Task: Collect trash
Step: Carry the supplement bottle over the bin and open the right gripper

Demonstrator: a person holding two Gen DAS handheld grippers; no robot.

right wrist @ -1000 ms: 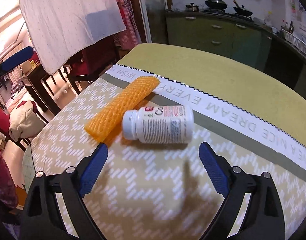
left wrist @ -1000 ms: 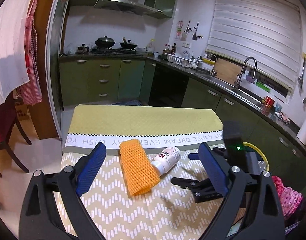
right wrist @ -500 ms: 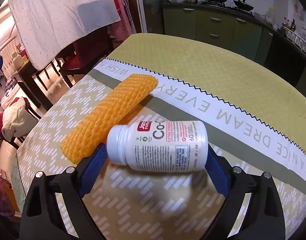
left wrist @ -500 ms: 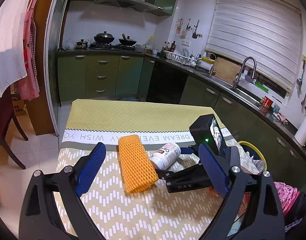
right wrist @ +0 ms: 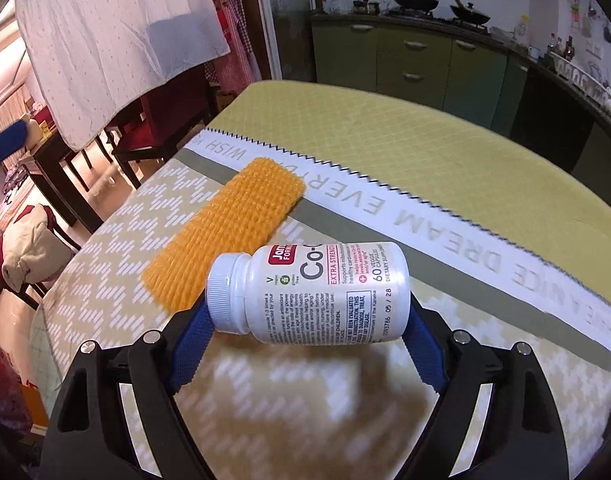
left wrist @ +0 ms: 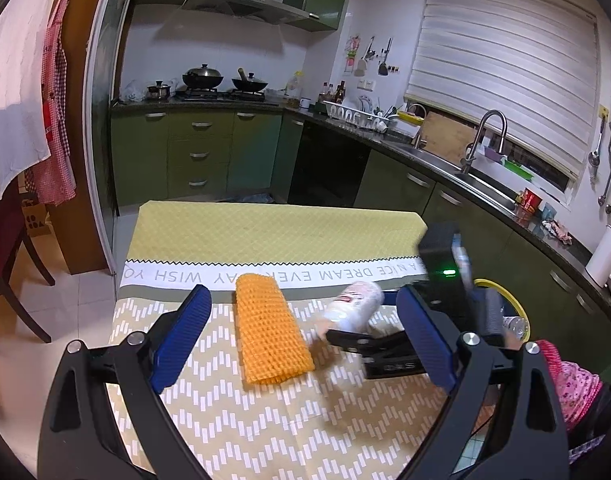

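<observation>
The right gripper [right wrist: 305, 344] closes its jaws endwise on the white plastic supplement bottle [right wrist: 309, 292]; left gripper [left wrist: 301, 344] released. Next, carry it binward.

Left wrist view: sits low over the near end of the table [left wrist: 345, 236], looking down its length past its own open blue fingers [left wrist: 185, 332] toward the stove [left wrist: 221, 92] at the far wall; sink counter [left wrist: 457, 168] runs along the right of the table. Wide, moderately distant.

Right wrist view: close above the table [right wrist: 465, 168], tilted steeply down, facing across it toward the dining chairs [right wrist: 153, 132] beyond its left edge; stove [right wrist: 437, 6] top right.

Shared: table, orange foam net [left wrist: 271, 340] [right wrist: 229, 228], white bottle [left wrist: 355, 306] [right wrist: 313, 292], stove. Right gripper [left wrist: 385, 344] shows in left view.
</observation>
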